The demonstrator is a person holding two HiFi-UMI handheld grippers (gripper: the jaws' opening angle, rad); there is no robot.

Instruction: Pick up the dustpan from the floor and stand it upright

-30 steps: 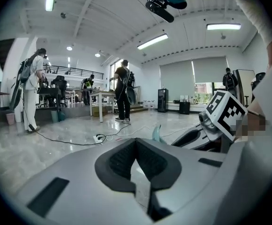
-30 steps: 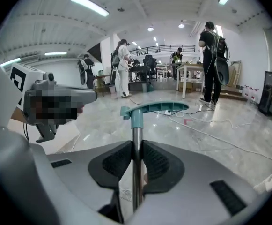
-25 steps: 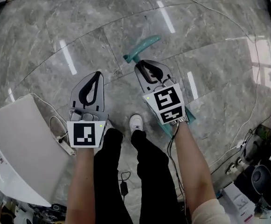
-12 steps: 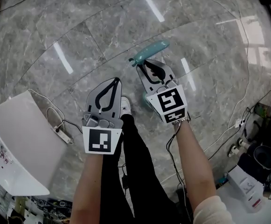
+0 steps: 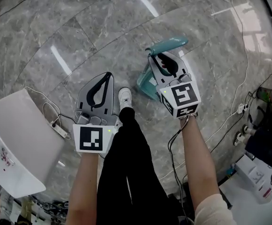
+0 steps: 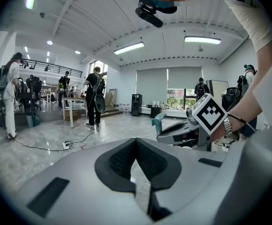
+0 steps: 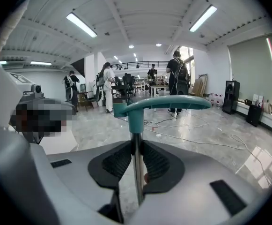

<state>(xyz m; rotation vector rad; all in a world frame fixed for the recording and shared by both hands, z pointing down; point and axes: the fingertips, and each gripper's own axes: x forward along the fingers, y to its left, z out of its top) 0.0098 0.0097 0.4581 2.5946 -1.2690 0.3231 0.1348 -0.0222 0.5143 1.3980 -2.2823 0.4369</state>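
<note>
Right gripper (image 7: 136, 149): jaws pinch the dustpan's (image 5: 147, 82) thin metal rod (image 7: 136, 172), just under the teal handle (image 7: 166, 103). In the head view the handle sits beyond the jaws and the pan end hangs low toward the floor (image 5: 70, 27), near the person's shoe (image 5: 124, 97). Cannot tell whether the pan touches the floor.

Left gripper (image 6: 136, 142): jaws pressed together, nothing between them, off to the side of the dustpan.

Handling, as I judge it: a light plastic pan on a stiff, smooth, narrow rod that is likely to swivel or slide in the pads. A grip high on the rod lets the pan hang true, and the crossbar handle blocks slip-through. Seat the pan base flat before release.
</note>
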